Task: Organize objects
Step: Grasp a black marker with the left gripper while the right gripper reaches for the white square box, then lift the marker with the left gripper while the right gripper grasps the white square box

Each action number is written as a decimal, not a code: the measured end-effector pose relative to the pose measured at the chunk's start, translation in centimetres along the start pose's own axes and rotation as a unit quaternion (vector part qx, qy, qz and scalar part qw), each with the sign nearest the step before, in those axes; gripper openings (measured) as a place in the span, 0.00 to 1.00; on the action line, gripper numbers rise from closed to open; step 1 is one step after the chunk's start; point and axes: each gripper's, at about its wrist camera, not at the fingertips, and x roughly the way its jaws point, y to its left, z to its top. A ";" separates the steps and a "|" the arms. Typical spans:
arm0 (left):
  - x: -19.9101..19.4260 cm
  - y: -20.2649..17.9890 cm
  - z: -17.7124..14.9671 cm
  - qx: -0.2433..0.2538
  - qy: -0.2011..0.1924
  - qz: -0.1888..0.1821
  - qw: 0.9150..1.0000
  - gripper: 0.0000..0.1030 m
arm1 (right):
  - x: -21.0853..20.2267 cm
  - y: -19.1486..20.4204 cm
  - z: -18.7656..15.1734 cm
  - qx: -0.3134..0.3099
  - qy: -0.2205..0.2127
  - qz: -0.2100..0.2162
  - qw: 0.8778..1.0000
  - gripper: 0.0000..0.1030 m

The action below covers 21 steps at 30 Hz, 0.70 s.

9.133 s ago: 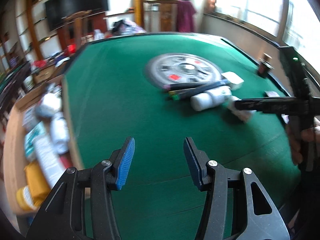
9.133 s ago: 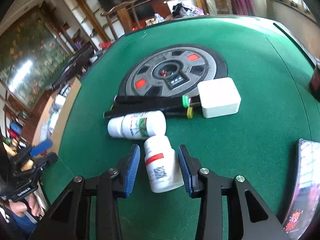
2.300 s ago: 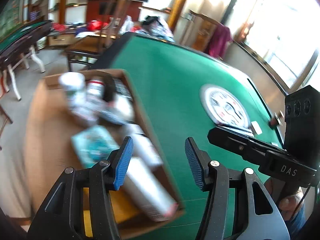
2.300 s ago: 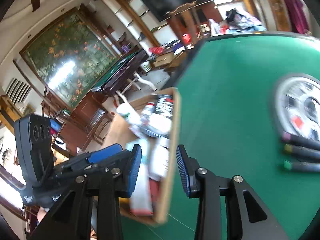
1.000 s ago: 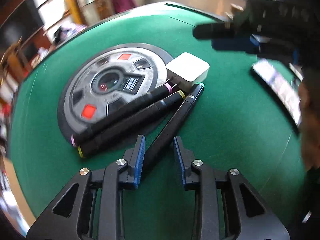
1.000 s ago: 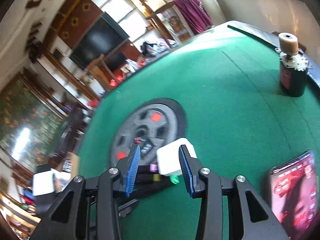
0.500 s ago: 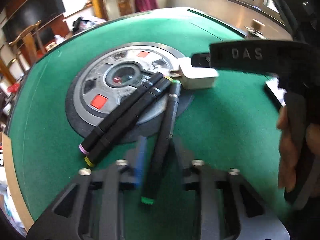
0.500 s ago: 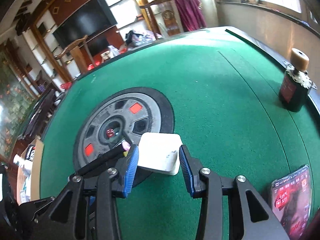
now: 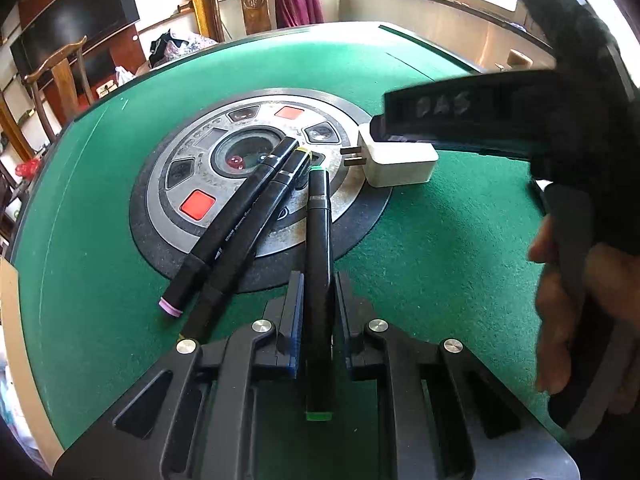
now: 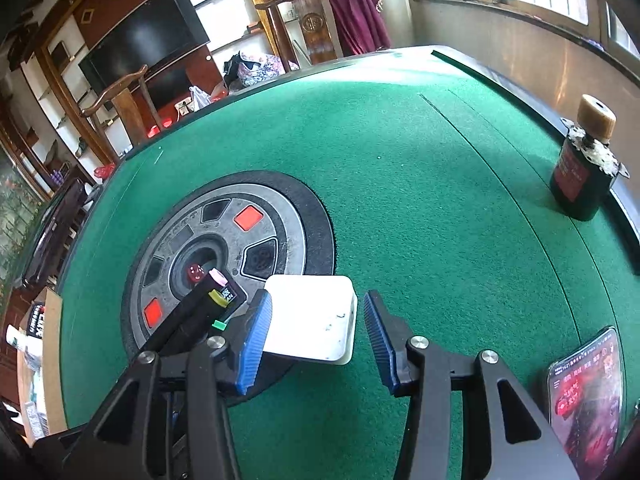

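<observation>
L tongs [image 9: 316, 312] clamped on green-capped marker [image 9: 318, 256], lying on desk [image 9: 420, 64] by centre disc. R tongs [image 10: 312, 332] opening, straddling white charger [image 10: 310, 320], pads not gripping. Advice: lift marker level, clear of other 2 markers; centre R on charger before squeezing.

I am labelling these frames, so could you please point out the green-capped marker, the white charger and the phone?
Green-capped marker [image 9: 318, 240]: left wrist view, mid-barrel.
White charger [image 10: 312, 320]: right wrist view, top face.
Phone [image 10: 586, 384]: right wrist view, screen.
</observation>
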 end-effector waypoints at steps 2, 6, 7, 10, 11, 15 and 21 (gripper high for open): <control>0.0 0.1 0.0 -0.002 -0.001 0.000 1.000 0.14 | -0.3 0.2 0.0 0.001 -0.007 0.002 1.000 0.50; 0.1 0.1 0.1 -0.006 -0.001 -0.001 1.000 0.14 | 0.7 0.5 -0.3 -0.005 0.009 -0.007 1.000 0.55; 0.1 0.0 0.1 -0.007 -0.002 -0.001 1.000 0.14 | 0.9 0.5 -0.4 -0.004 0.011 -0.006 1.000 0.56; 0.1 0.0 0.1 -0.008 -0.004 0.000 1.000 0.14 | 0.9 1.0 -0.4 -0.014 0.003 -0.014 1.000 0.56; 0.2 0.0 0.1 -0.010 -0.007 0.000 1.000 0.14 | 1.1 1.4 -0.5 -0.025 0.003 -0.021 0.999 0.56; 0.4 -0.1 0.2 -0.009 -0.019 0.005 1.000 0.14 | 1.7 1.6 -0.6 -0.032 0.005 -0.024 0.999 0.57; 0.2 0.3 0.0 -0.024 -0.023 -0.009 0.999 0.14 | 1.2 0.3 -0.8 -0.017 0.003 0.003 1.000 0.52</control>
